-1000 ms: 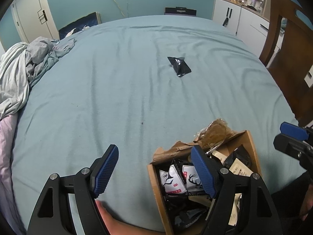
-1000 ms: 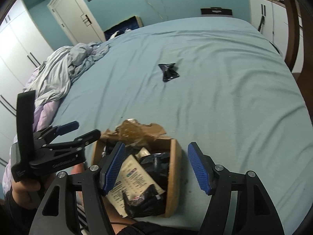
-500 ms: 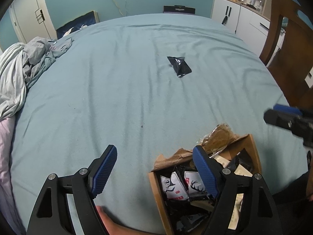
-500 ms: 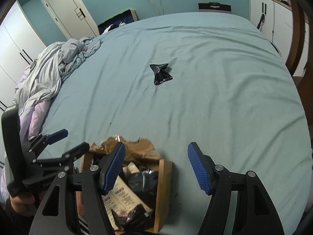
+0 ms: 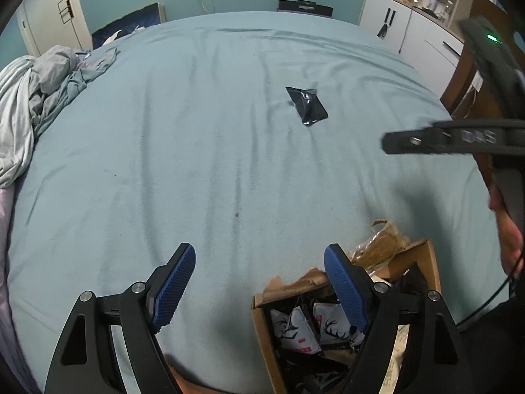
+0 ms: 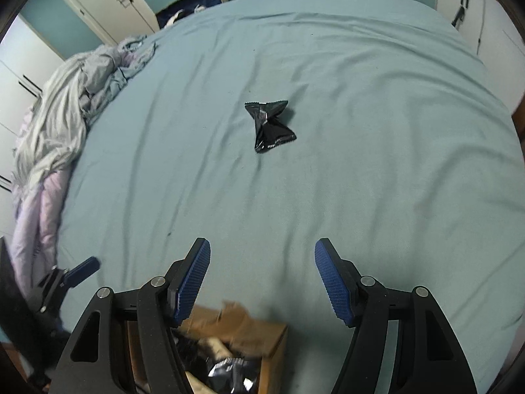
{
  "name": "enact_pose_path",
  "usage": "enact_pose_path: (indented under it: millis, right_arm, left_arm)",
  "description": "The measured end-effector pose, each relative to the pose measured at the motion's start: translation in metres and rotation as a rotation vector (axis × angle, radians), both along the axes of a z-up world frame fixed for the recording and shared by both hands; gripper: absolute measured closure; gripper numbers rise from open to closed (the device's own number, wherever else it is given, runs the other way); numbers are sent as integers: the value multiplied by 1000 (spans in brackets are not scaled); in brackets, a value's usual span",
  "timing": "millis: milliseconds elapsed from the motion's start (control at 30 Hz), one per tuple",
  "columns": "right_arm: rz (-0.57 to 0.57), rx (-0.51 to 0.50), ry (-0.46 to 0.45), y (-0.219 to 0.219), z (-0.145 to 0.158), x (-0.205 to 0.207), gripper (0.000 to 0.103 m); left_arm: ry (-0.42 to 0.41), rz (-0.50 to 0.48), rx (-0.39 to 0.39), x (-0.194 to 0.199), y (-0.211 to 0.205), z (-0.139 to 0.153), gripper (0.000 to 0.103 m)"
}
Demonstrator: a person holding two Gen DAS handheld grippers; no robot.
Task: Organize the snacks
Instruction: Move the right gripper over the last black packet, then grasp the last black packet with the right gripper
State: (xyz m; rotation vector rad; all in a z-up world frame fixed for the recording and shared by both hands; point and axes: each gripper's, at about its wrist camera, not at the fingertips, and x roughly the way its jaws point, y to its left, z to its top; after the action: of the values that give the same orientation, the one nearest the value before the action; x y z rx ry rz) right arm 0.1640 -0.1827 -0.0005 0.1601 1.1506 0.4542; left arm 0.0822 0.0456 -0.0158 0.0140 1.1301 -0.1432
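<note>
A black snack packet (image 5: 306,105) (image 6: 270,127) lies alone in the middle of the teal bed. A cardboard box (image 5: 262,338) (image 6: 274,339) full of snack packets sits at the bed's near edge. My left gripper (image 5: 259,282) hovers open over the sheet just left of the box, its right finger above the box's torn flap, nothing between the pads. My right gripper (image 6: 262,275) is open and empty, past the box and pointing toward the black packet. In the left wrist view the right gripper's body (image 5: 459,138) crosses the right side.
A crumpled grey duvet (image 6: 65,108) (image 5: 29,98) lies heaped along the bed's left side. A wooden chair (image 5: 466,75) and white cabinets (image 5: 410,29) stand off the bed's right side. A white door (image 6: 105,0) is at the far left.
The right gripper has travelled forward over the bed away from the box, toward the black packet. The left gripper drifted slightly, and the box slid lower in its view.
</note>
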Motion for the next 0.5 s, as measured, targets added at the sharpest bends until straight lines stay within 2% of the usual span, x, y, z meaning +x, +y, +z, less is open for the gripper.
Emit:
enact_pose_path:
  millis: [233, 500]
  right_arm:
    - [13, -85, 13, 31, -15, 57, 38]
    - [21, -138, 54, 75, -56, 119, 38]
  left_arm:
    - [17, 14, -53, 5, 8, 0, 21]
    - [50, 54, -124, 11, 20, -2, 21]
